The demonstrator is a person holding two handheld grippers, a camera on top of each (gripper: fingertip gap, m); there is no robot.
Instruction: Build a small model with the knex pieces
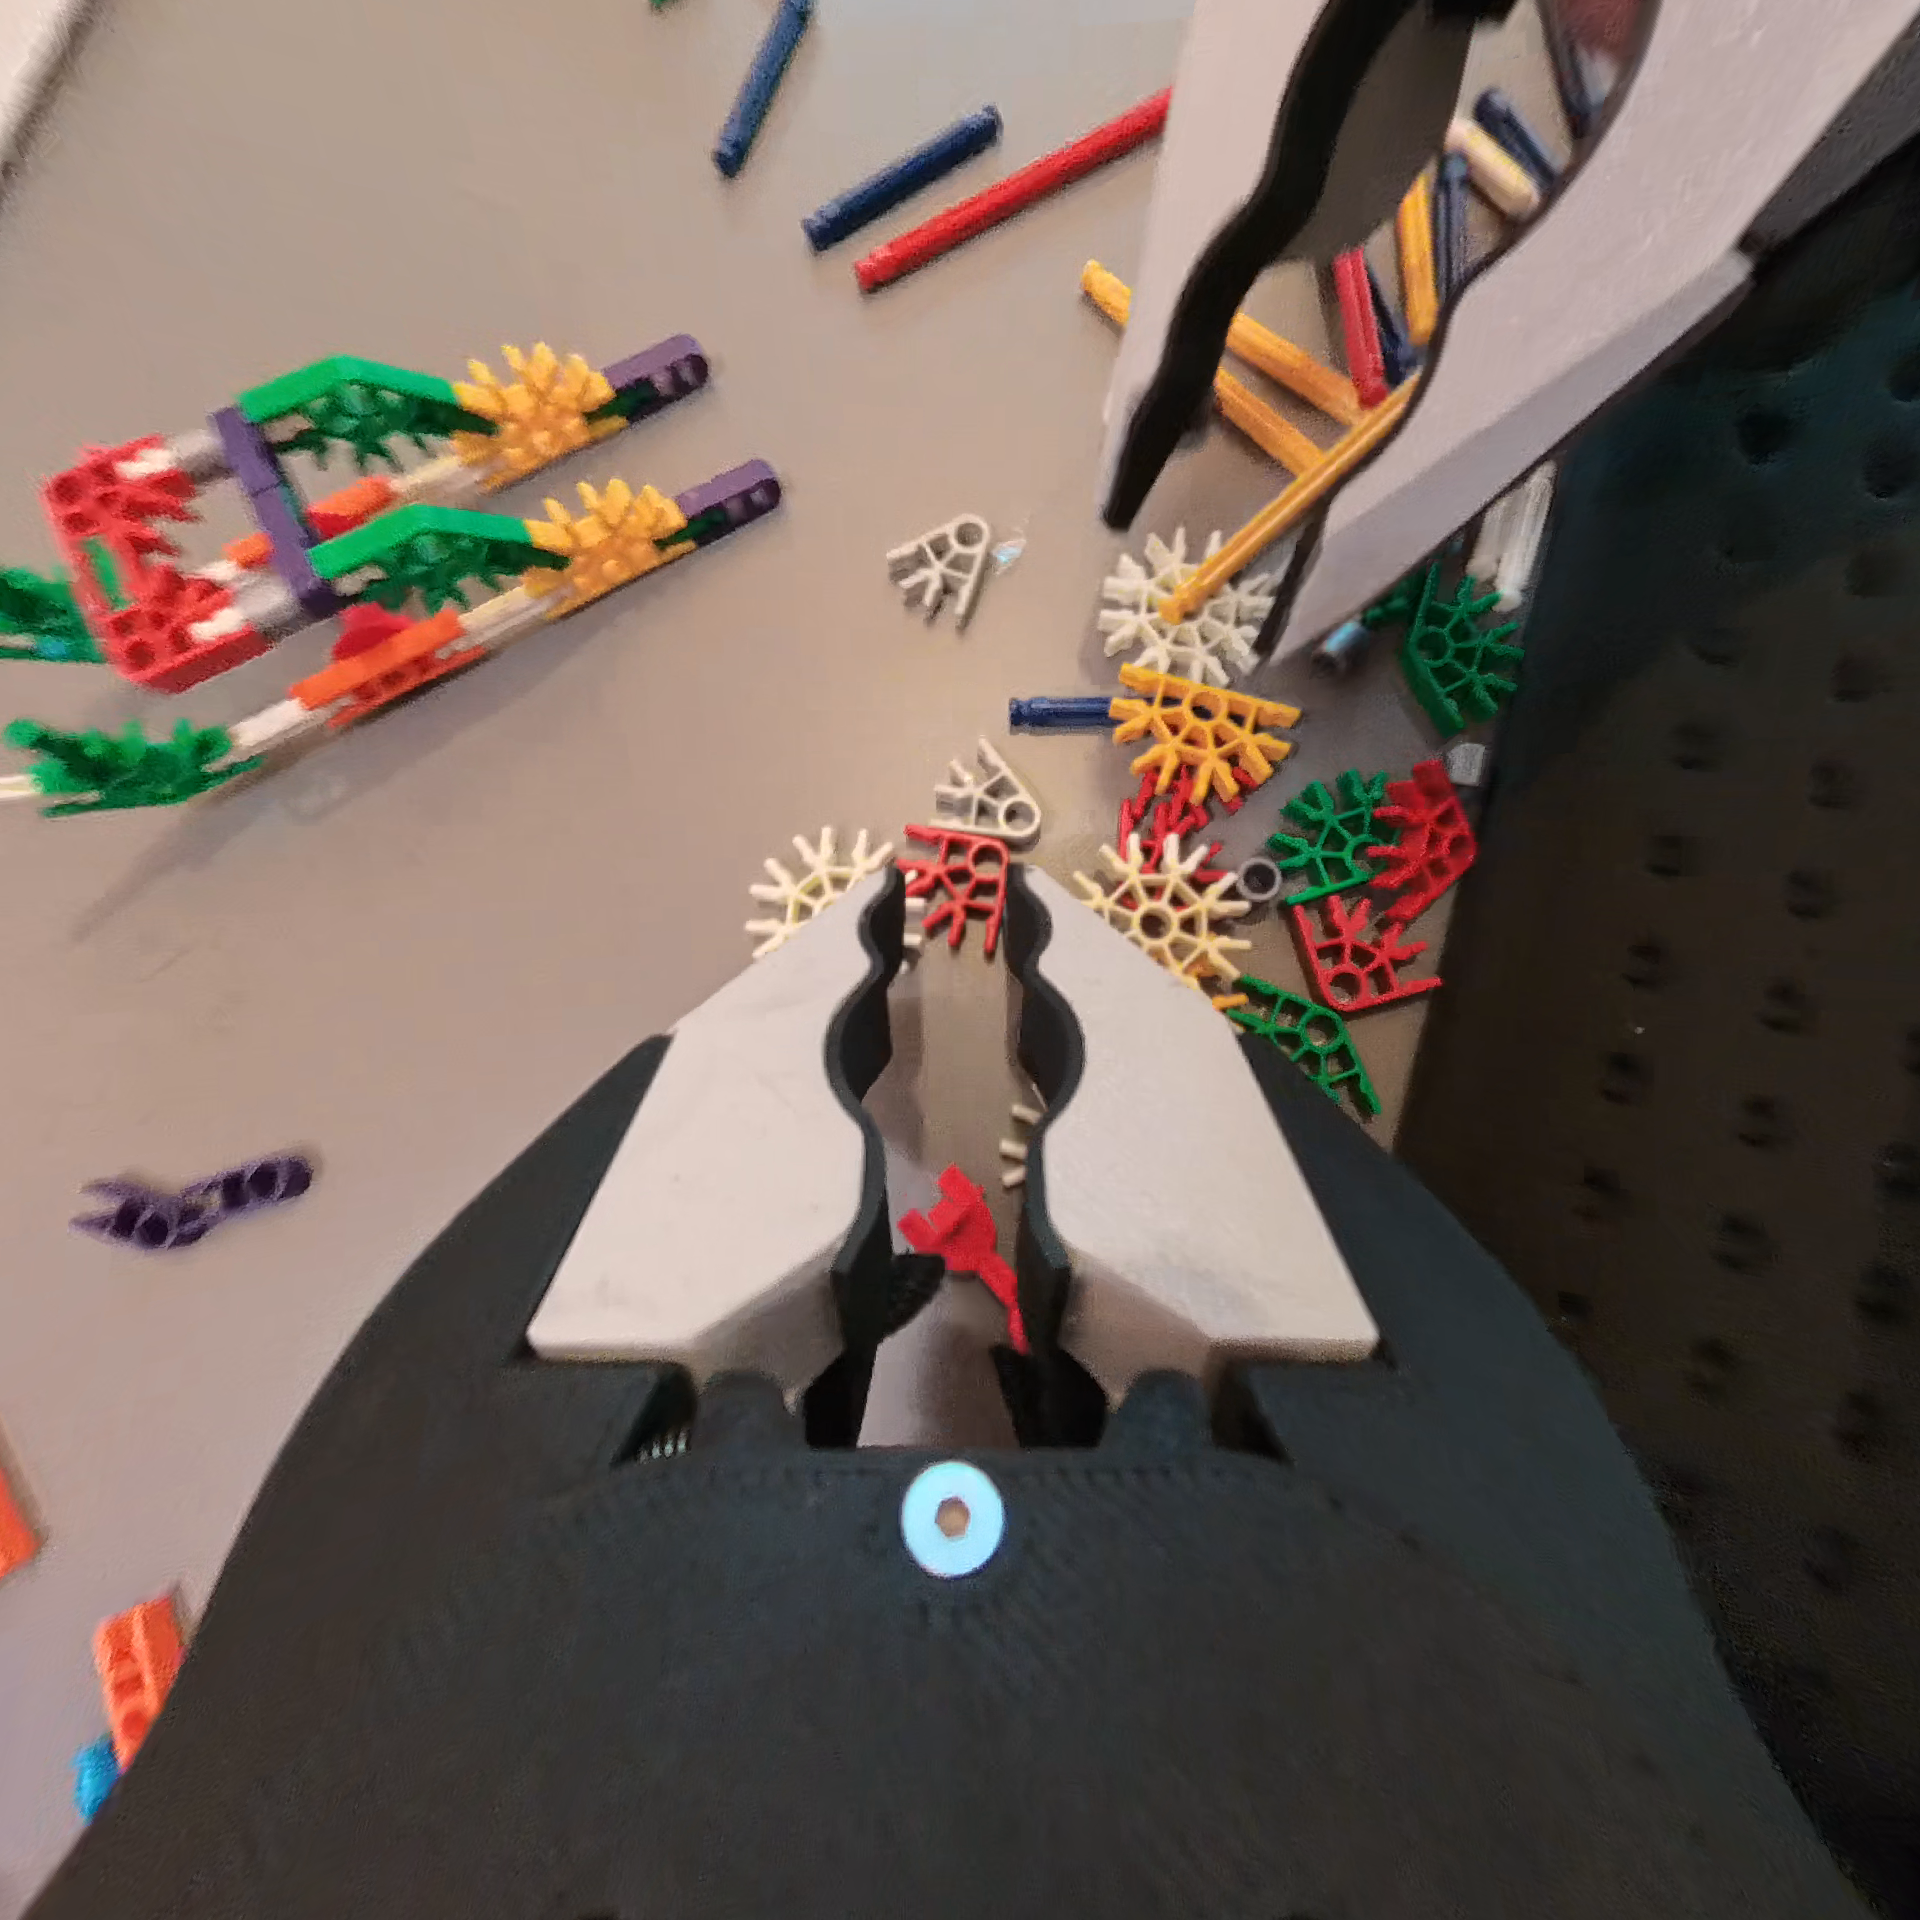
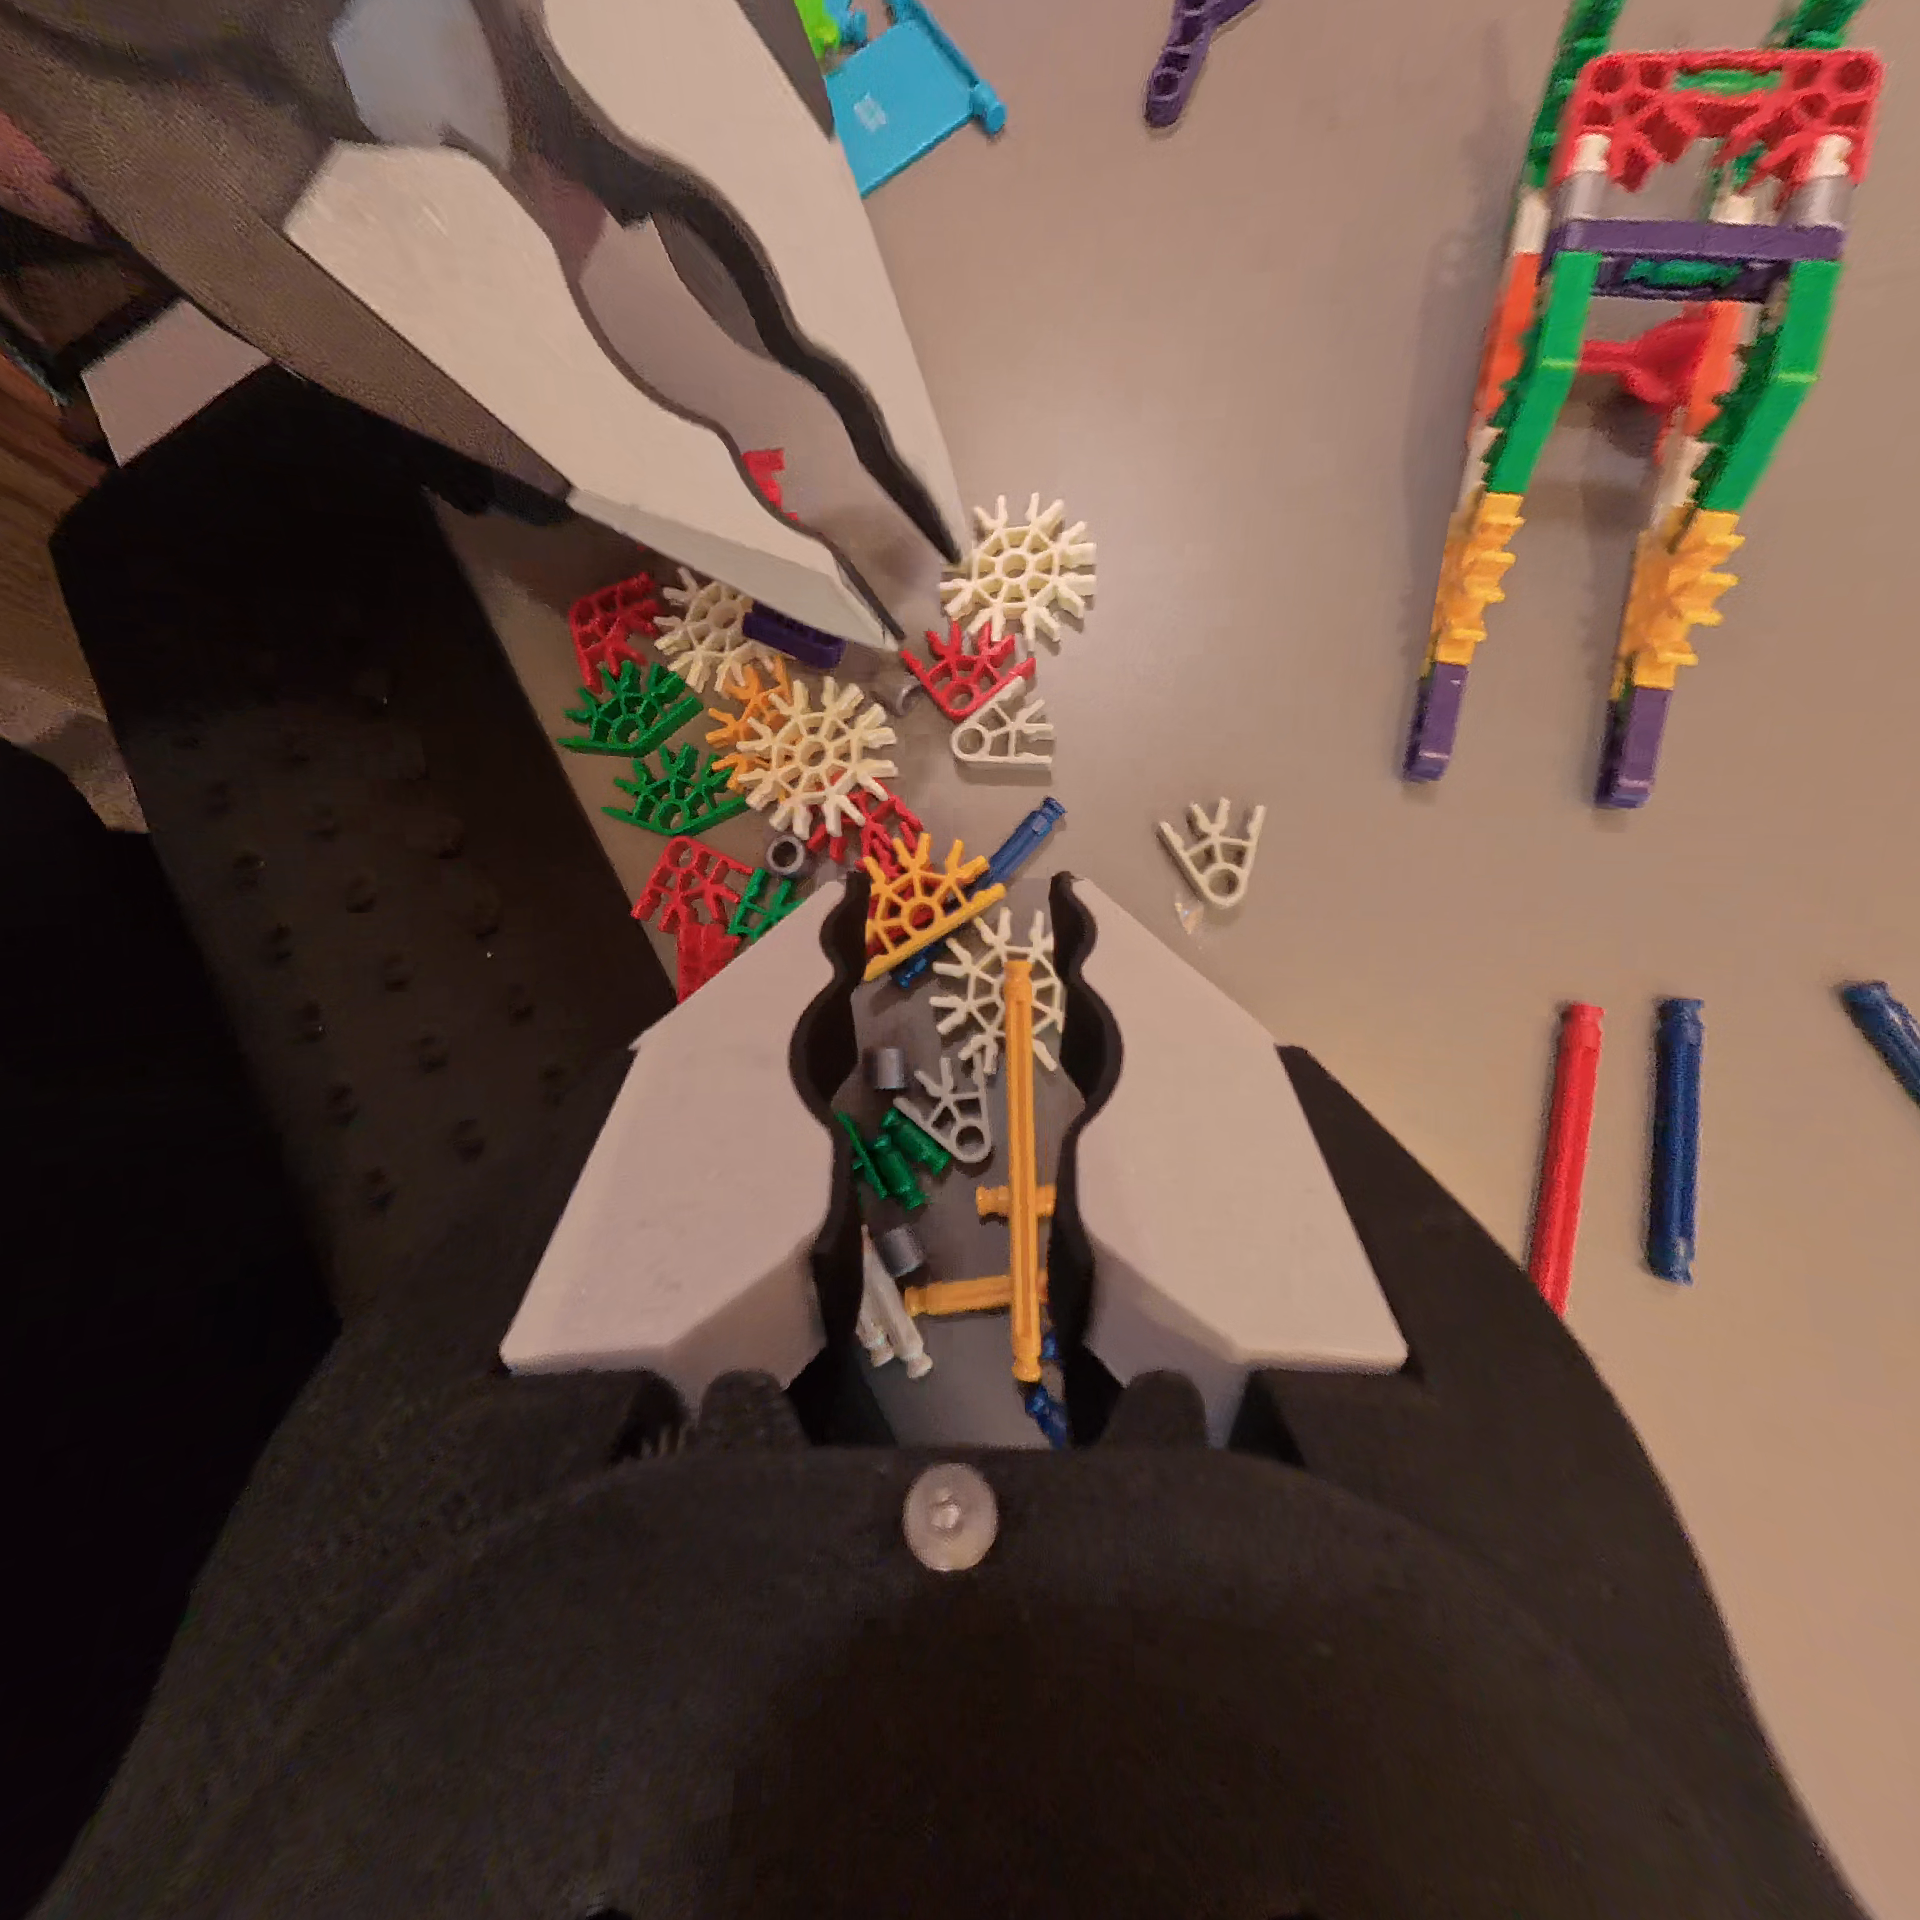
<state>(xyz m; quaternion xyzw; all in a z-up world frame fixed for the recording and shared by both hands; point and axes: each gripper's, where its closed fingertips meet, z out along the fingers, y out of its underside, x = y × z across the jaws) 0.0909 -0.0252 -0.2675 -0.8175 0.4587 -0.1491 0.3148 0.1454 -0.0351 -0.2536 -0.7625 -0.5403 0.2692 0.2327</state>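
Left wrist view: the left tongs [image 1: 956, 883] sit spread over the tabletop [image 1: 623, 935], tips straddling a red connector [image 1: 958, 883] without pinching it, so it lies loose by the pile. Right wrist view: the right tongs [image 2: 956, 894] are spread too, holding nothing, a yellow rod [image 2: 1021, 1164] lying loose between them.

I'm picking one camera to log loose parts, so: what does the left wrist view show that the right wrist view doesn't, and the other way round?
Only the left wrist view shows the orange pieces at its lower left edge and a red fragment between the open fingers of the left gripper.

Only the right wrist view shows the light blue panel, and short green rods and grey spacers beneath the open right gripper.

Both show the multicoloured assembled frame, the heap of connectors with its white snowflake pieces, and the red rod.
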